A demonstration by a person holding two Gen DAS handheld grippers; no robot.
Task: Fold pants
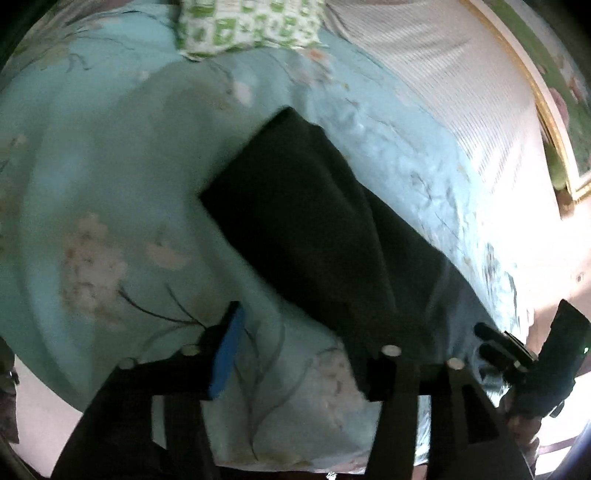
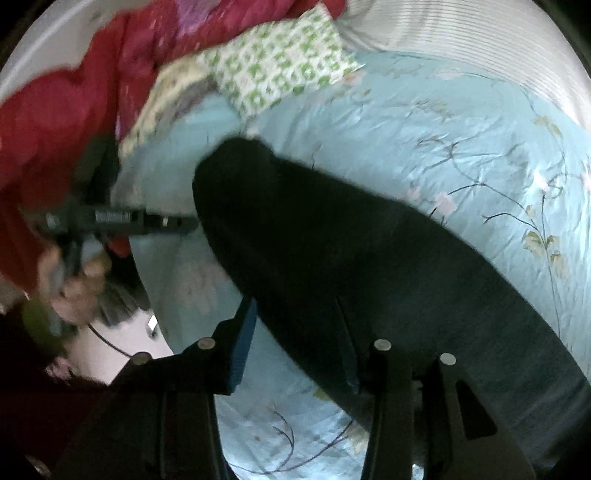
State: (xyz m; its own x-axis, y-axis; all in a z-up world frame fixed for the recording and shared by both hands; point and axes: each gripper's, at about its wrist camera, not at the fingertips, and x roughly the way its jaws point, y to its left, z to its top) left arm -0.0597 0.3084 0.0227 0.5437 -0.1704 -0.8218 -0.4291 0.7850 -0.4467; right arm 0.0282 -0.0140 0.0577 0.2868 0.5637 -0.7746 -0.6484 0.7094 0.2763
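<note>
- In the left wrist view, the left gripper (image 1: 295, 354) fills the near edge; its jaws are spread wide, the left finger carrying a blue pad (image 1: 229, 358) and the right finger sitting at the near end of the pants.
- Between those fingers lies the light blue floral bedspread (image 1: 110, 184), covering the bed across the left and middle of the scene.
- The dark pants (image 1: 310, 206) lie flat on the bedspread as a long folded strip, running from the far middle down to the near right, where the cloth reaches the left gripper's right finger; whether that finger touches it I cannot tell.
- At the far edge a green-and-white patterned pillow (image 1: 247, 26) rests on the bedspread, well apart from the pants.
- To the right of the bedspread runs a white striped sheet (image 1: 461, 92).
- At the near right of this view the right gripper (image 1: 517, 354) shows beside the pants' near end, too blurred to read here.
- In the right wrist view, red bedding (image 2: 74, 92) is heaped at the far left, with the pillow (image 2: 280, 62) just beside it.
- The left gripper (image 2: 162, 221) appears at the left, its tip at the pants' left edge.
- The right gripper (image 2: 306, 354) has its jaws spread, with the pants (image 2: 351, 258) lying between and over the right finger.
- No containers are in view.
</note>
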